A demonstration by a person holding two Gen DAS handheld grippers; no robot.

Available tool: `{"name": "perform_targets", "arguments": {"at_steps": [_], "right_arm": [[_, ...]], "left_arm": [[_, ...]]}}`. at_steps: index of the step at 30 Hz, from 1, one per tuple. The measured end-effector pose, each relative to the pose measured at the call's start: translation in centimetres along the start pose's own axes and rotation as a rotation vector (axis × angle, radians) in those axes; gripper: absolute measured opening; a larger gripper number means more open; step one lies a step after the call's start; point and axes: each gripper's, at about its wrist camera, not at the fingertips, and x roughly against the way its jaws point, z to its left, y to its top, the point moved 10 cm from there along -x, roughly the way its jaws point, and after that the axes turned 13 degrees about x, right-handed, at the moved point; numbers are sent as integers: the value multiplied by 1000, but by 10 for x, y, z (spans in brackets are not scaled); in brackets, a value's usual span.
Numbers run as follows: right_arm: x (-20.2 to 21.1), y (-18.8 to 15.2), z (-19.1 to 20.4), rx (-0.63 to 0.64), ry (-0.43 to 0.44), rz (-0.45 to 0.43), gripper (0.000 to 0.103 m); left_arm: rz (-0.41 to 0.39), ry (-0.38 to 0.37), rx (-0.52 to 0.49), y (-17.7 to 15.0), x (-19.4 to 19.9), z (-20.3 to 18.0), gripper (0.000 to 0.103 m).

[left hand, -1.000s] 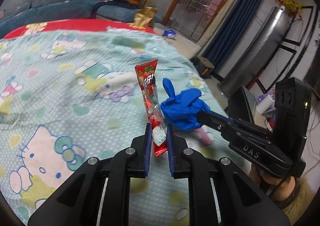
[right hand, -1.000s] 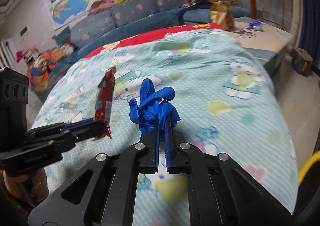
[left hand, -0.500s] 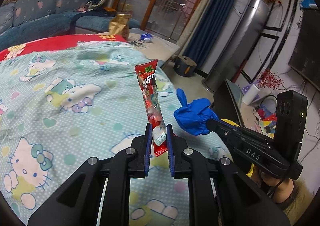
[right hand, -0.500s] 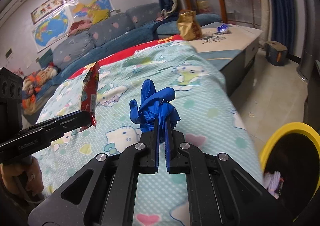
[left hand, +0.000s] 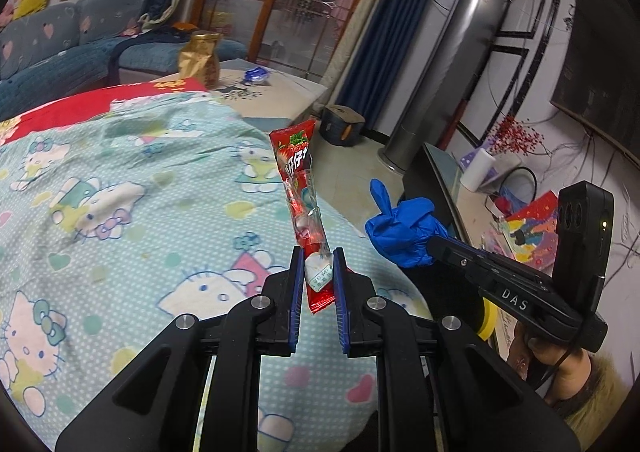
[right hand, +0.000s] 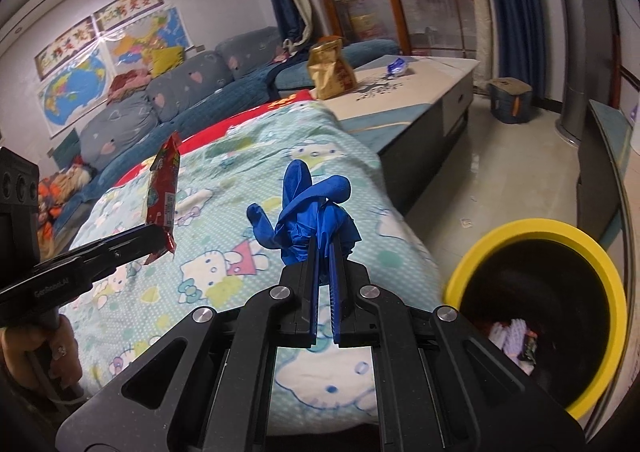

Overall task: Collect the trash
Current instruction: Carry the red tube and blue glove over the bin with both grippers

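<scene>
My left gripper pinches a red wrapper by its lower end, jaws pressed against it. The wrapper is long and narrow; its long axis stands nearly upright, leaning a little, with the torn-looking top end pointing up and the short tail hanging below the pads. It is held in the air above the bed, clear of the quilt.

My right gripper is squeezed tight on a blue glove. The glove is bunched into a lump at the jaw tips, and its loose fingers stick upward and away from me. It too hangs above the bed, over the near edge.

From the right wrist view, the bin with its yellow rim stands on the floor just beside the bed, on the side of the glove away from the wrapper, mouth open upward. Some scraps lie in its dark inside. Nothing lies between the glove and the bin's rim.

Beyond the bed's far end is a low platform carrying a gold bag and a small blue packet. A sofa runs along the bed's far side. Past the foot of the bed, well apart, a dark stool sits on the floor, and a tall silver column stands near it.
</scene>
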Motion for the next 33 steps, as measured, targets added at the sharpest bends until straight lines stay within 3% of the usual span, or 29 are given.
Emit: {"name": "perform_targets", "arguments": {"at_steps": [33], "right_arm": [[65,-46,-104,-179,-200,-46,2]], "left_arm": [[109,-119,-197,-43,-45,-105,14]]}}
